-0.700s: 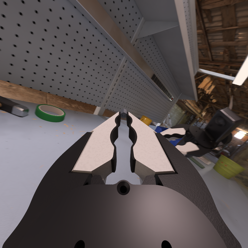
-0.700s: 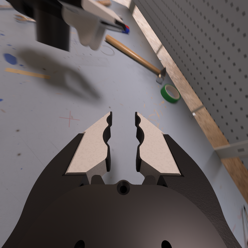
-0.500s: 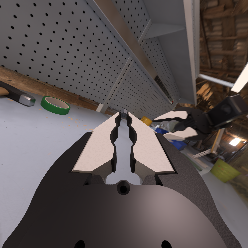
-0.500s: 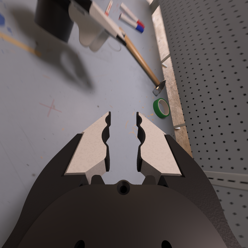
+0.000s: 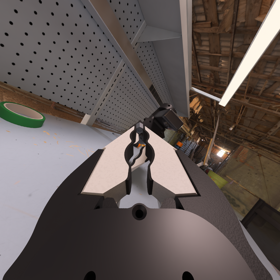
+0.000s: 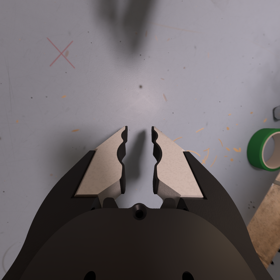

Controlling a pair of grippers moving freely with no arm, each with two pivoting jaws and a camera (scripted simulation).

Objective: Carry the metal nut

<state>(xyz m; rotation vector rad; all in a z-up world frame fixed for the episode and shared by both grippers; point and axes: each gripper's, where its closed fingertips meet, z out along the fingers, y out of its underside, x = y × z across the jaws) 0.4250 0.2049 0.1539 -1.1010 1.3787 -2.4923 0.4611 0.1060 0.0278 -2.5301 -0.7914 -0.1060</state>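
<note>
Holding the metal nut (image 5: 139, 127) right at its tips, the left gripper (image 5: 139, 131) has its two fingers pulled in close, with only a thin gap between them lower down. The nut is small, grey and six-sided, and it sits up in the air above the grey table (image 5: 37, 159). Just behind the nut, the right gripper (image 5: 160, 121) shows as a dark shape with a boxy camera on it. One of its pale fingers (image 5: 138, 162) can be seen through the gap.

A green roll of tape (image 5: 21, 115) lies flat on the table, well to the left, near the wooden strip under the grey pegboard (image 5: 60, 53). Little orange flecks dot the table between the tape and the gripper.

From the right wrist view, the right gripper (image 6: 139, 128) looks straight down at the table (image 6: 106, 90). Its fingers stand apart with a clear space between them, and nothing is in that space. A red cross mark (image 6: 61, 53) is drawn on the table up and to the left. The green tape (image 6: 265, 150) sits at the right edge, and a bit of grey metal (image 6: 277, 112) peeks in just above it. A soft dark shadow (image 6: 125, 22) falls on the table at the top.
</note>
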